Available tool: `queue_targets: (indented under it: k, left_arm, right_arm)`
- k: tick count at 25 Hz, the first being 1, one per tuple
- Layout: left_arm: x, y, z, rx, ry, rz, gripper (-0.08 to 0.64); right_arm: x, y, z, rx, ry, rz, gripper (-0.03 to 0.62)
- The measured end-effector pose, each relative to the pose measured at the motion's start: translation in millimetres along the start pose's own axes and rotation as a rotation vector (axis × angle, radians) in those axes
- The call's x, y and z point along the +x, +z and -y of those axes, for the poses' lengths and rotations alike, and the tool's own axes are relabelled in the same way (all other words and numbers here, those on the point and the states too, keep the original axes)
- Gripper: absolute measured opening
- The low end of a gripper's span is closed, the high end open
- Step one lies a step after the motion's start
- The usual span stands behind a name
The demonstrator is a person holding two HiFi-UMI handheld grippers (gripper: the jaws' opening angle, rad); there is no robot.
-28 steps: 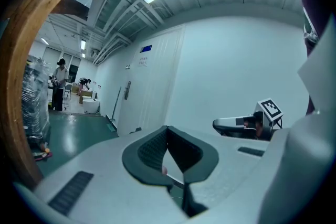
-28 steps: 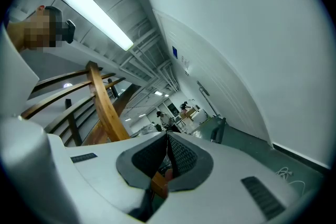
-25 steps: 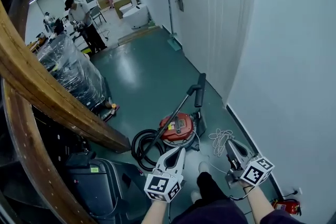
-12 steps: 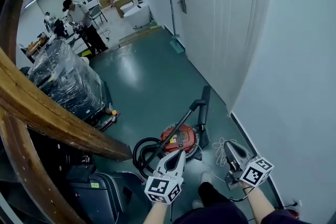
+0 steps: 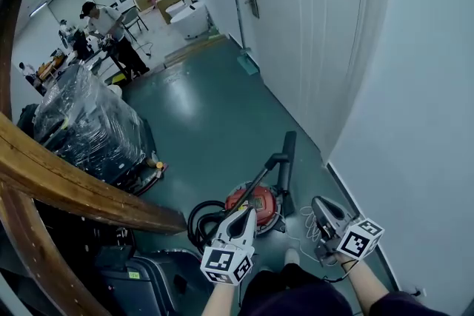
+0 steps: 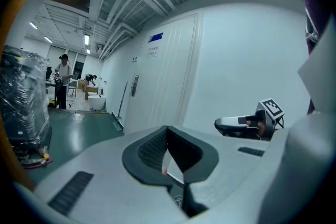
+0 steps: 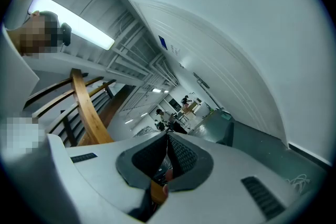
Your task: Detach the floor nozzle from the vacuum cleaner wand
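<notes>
Mira: Both hands have come nearer the round red canister vacuum cleaner since a second ago. It sits lower in the head view, and the tip of the left tongs now overlaps its near edge.

Tom: And the tongs themselves?

Mira: The left tongs are pressed together with nothing between them. The right tongs are the same, closed on nothing, and held in the air to the right of the canister, over the loose white cable.

Tom: Where is the nozzle?

Mira: The long black floor nozzle is on the green floor along the canister's right side, reaching on beyond it. The thin black wand slants up across the canister and bends into the nozzle at the far end. That joint looks whole.

Tom: So nothing is done yet?

Mira: By my reading, nothing. The nozzle is still on the wand, and neither pair of tongs touches either part. The coiled black hose lies to the left of the canister.

Tom: What remains?

Mira: All of it, I judge. The tongs must go down, open, take hold of wand and nozzle, and pull the two apart.
</notes>
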State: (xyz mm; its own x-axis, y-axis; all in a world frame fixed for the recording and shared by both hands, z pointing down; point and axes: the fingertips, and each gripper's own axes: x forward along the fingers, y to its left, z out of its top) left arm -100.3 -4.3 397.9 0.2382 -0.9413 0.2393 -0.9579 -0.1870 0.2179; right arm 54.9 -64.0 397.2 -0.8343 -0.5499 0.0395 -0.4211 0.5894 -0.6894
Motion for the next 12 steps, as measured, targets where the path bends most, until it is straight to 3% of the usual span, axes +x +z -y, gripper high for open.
queue_targets:
  k: [6, 12]
  left_arm:
    - [29.7, 3.3, -23.7, 0.013, -0.028, -0.022, 0.005]
    - [57.5, 4.9, -48.5, 0.024, -0.108, -0.055, 0.005]
  right_arm:
    - [28.3, 4.7, 17.6, 0.022, -0.025, 0.008, 0.018]
    - [53.4, 7.1, 30.5, 0.033, -0.094, 0.043, 0.018]
